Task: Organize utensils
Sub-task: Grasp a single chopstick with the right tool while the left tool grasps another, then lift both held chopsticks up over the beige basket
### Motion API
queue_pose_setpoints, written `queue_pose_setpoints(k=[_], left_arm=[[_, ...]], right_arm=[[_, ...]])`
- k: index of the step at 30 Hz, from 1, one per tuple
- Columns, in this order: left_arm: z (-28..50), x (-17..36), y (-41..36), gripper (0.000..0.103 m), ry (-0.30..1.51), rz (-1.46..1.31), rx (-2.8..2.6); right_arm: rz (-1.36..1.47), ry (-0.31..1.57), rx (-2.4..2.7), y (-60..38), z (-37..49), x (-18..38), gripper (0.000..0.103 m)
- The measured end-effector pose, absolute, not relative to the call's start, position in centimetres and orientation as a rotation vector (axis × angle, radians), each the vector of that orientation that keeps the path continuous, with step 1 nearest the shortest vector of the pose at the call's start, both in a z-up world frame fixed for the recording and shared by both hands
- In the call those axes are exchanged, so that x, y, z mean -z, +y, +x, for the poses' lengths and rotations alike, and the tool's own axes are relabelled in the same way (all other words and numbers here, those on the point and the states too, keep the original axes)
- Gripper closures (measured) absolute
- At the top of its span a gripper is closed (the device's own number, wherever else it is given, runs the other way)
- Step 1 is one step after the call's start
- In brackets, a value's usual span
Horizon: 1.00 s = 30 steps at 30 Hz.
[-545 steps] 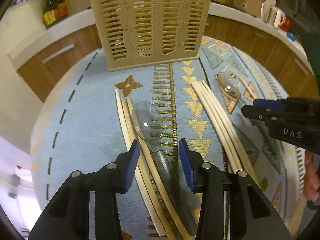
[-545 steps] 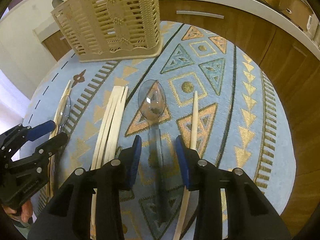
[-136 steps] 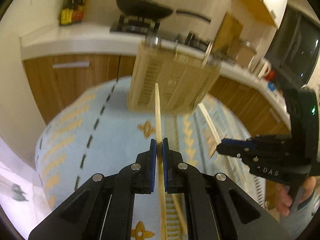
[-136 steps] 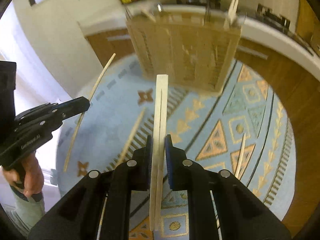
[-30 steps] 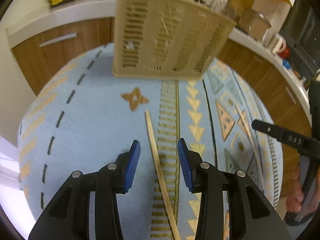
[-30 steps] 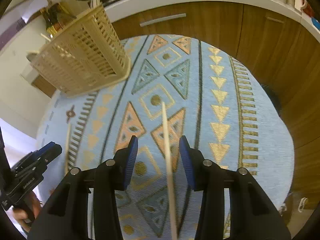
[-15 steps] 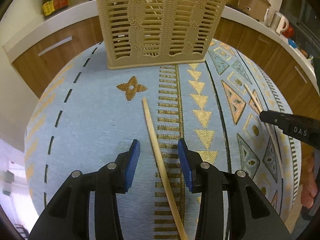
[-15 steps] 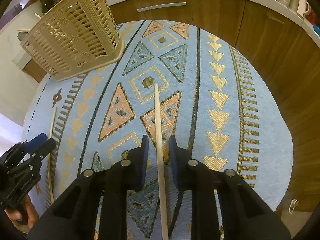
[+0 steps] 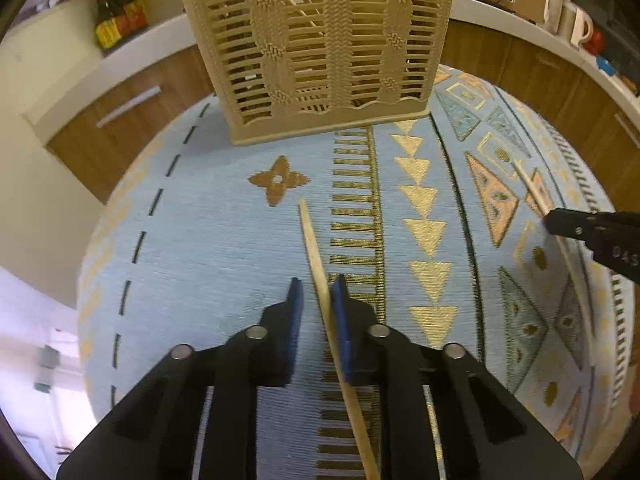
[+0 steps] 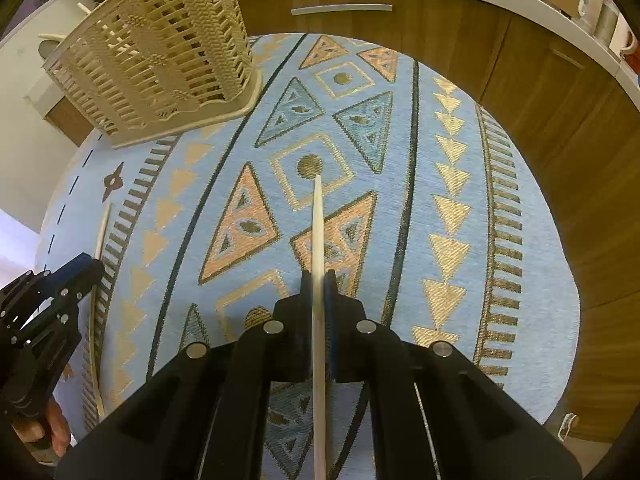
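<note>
Our left gripper sits low over the table, its jaws partly parted around a wooden chopstick. The stick lies on the patterned blue cloth and runs forward between the jaws, against the right-hand pad, with a gap to the left-hand one; we cannot tell whether it is gripped yet. Straight ahead of these jaws stands the beige slotted basket, upright, with thin sticks showing through its slats.

Our right gripper has its jaws clenched on a second, paler chopstick, which points forward from between the pads over the orange triangles in the cloth. From this side the basket sits ahead and to the left of the jaws.
</note>
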<state>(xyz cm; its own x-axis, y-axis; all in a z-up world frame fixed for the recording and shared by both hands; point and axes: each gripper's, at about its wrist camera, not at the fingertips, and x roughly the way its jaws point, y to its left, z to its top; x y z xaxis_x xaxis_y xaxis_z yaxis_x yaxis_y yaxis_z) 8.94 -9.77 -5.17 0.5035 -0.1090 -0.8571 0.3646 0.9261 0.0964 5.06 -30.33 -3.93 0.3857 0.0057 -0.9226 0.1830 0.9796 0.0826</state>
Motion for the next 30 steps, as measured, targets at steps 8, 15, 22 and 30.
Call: queue_pose_setpoints(k=[8,15,22,30], left_arm=[[9.0,4.1,-6.8,0.100,0.977,0.031,0.403],[8.6,1.4,-4.6,0.100,0.879,-0.116,0.486],[6.9,-1.6,-3.3,0.100,0.747,-0.183,0.543],[5.9,-7.1,-2.4,0.100,0.515,-0.245,0.572]], right_arm=[[0.242,1.105,0.050,-30.5,4.1,2.6,0.099],[0.260,1.058,0.009,-29.9,3.4,1.8,0.099],[0.200,0.973,-0.123,-27.4,2.6,-0.3,0.099],[0.169,0.778,-0.244,-25.3,1.9,-5.8,0.099]])
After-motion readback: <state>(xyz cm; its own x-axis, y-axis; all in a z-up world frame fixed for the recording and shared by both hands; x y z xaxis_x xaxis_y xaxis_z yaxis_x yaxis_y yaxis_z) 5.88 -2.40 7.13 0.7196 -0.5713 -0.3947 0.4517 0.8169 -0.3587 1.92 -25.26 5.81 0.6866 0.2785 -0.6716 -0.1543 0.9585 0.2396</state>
